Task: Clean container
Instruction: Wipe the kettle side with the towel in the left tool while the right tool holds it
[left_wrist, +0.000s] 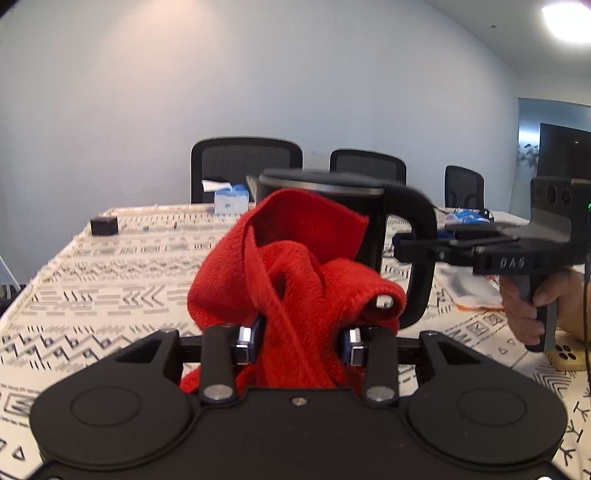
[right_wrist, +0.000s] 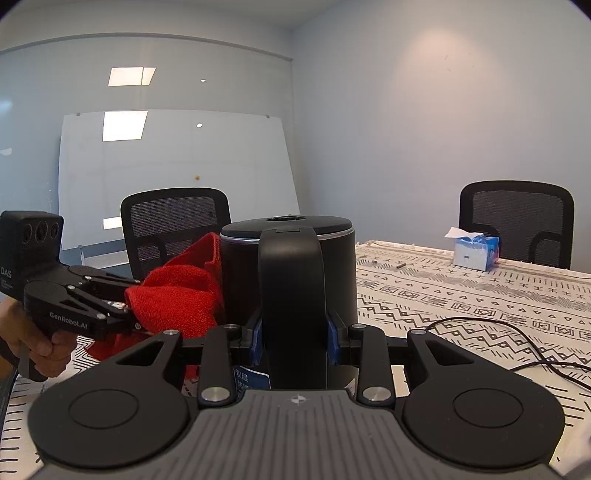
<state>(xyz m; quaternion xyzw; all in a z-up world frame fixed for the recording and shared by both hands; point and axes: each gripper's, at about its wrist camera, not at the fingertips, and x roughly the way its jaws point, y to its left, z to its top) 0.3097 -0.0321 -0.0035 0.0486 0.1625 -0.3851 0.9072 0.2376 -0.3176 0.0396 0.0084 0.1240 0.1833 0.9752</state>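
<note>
Fingers (left_wrist: 246, 338) of the left gripper (left_wrist: 299, 341) are clenched on a bunched red cloth (left_wrist: 291, 266); its upper fold lies against the side wall of the black kettle (right_wrist: 236, 273), just under the lid rim; fingers (right_wrist: 332, 336) of the right gripper (right_wrist: 294, 338) are clamped on the kettle's handle (right_wrist: 291, 295), steadying it upright on the patterned bench (right_wrist: 461, 295). Step in hand, as judged: wiping the outer wall. Recommended: keep the handle grip firm so the body does not twist; press the cloth flat, not bunched; work round the wall in overlapping passes toward the base. Risk noted: the loose cable (right_wrist: 517, 332) near the base could snag; a tissue box (right_wrist: 474, 253) stands well apart.
</note>
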